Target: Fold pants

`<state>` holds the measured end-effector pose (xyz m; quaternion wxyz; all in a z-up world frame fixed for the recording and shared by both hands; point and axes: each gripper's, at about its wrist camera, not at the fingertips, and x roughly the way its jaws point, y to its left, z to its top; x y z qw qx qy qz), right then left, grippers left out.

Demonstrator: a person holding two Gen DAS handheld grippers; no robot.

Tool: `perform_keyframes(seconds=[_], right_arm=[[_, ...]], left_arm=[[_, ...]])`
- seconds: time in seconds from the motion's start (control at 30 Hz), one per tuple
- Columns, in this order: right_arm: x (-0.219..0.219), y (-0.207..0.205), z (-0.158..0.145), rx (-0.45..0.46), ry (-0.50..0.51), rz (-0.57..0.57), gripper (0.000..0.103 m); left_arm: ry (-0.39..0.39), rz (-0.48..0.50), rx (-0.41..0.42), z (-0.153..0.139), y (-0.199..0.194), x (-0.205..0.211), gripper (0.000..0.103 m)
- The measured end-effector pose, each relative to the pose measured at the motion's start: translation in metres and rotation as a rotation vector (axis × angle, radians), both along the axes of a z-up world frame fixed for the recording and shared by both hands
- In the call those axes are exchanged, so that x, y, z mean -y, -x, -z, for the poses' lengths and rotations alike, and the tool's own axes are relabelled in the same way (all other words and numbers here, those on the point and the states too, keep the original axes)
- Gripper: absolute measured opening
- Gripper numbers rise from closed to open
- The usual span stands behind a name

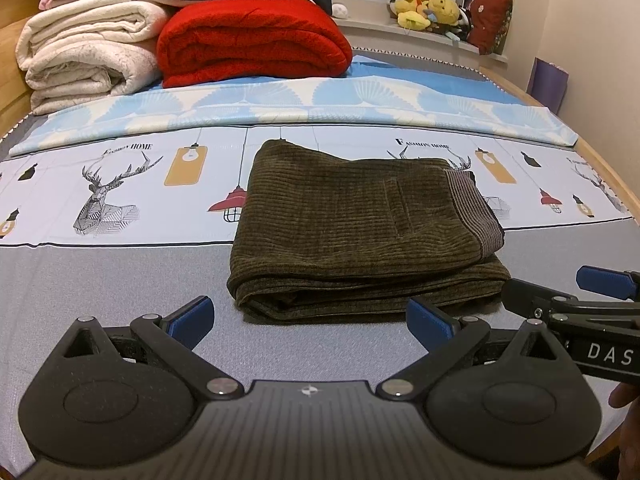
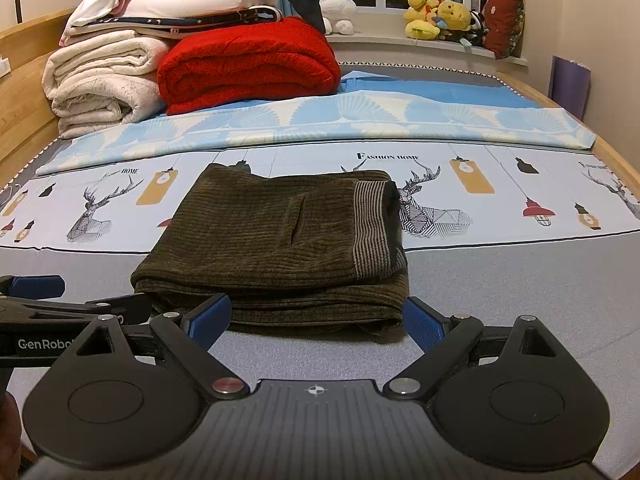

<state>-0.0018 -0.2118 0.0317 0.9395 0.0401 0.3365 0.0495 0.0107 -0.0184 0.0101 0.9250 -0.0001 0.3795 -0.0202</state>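
The dark olive corduroy pants [image 1: 352, 232] lie folded into a compact stack on the bed, striped waistband on the right; they also show in the right wrist view [image 2: 272, 240]. My left gripper [image 1: 310, 322] is open and empty, just in front of the stack's near edge. My right gripper [image 2: 318, 320] is open and empty, its blue pads [image 2: 424, 326] close to the near edge of the stack without holding it. The right gripper also shows at the right in the left wrist view [image 1: 560, 292]; the left gripper shows at the left in the right wrist view [image 2: 80, 296].
The bed [image 1: 120, 280] carries a grey and deer-print sheet. A folded blue patterned cover [image 1: 320, 104] lies behind the pants. Folded red [image 1: 252, 40] and white [image 1: 88, 52] blankets stand at the back left. Plush toys [image 1: 428, 10] sit on the windowsill. A wooden bed rail runs along the right.
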Motion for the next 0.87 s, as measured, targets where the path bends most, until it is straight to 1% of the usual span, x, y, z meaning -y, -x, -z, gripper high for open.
perform_keyframes(seconds=[0.87], right_arm=[[0.0003,-0.0010,0.0021,-0.005,0.003,-0.004,0.093]], left_arm=[[0.001,-0.001,-0.010,0.0021,-0.0026,-0.0012,0.102]])
